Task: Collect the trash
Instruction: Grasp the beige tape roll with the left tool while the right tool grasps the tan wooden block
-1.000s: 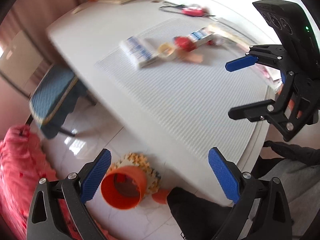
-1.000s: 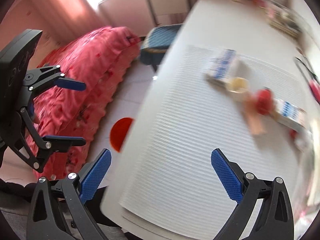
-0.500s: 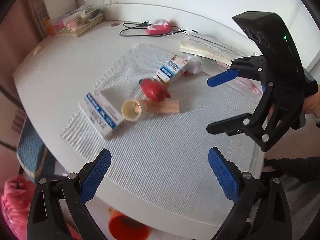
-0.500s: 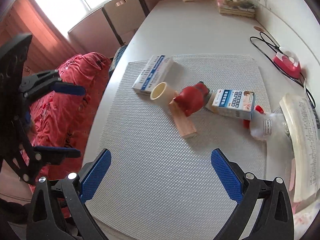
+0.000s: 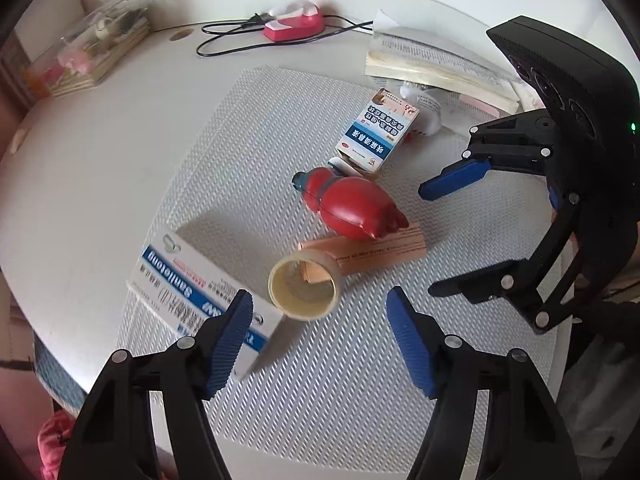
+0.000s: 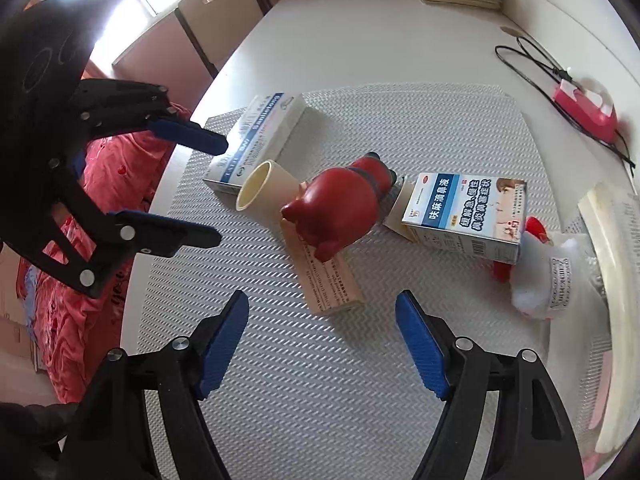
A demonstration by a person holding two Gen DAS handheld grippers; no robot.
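Trash lies on a white woven mat (image 5: 240, 160) (image 6: 440, 128): a long blue-and-white box (image 5: 200, 292) (image 6: 260, 136), a beige tape roll (image 5: 304, 288) (image 6: 264, 190), a red pig-shaped toy (image 5: 352, 204) (image 6: 340, 208), a flat peach box (image 5: 380, 250) (image 6: 324, 276), a small blue-and-white medicine box (image 5: 376, 136) (image 6: 464, 212) and a white wrapper (image 6: 544, 280). My left gripper (image 5: 320, 344) (image 6: 216, 192) is open just short of the tape roll. My right gripper (image 6: 322, 346) (image 5: 430, 240) is open, just short of the peach box.
A white table (image 5: 100, 140) carries the mat. At the back lie a pink device with a black cable (image 5: 292, 24) (image 6: 584, 112), an open book (image 5: 440, 64) and a clear box of stationery (image 5: 92, 48). A red bedspread (image 6: 80, 280) is beside the table.
Both grippers have swung from the floor and table edge toward the trash and moved closer. Their jaws have narrowed a little but remain open.
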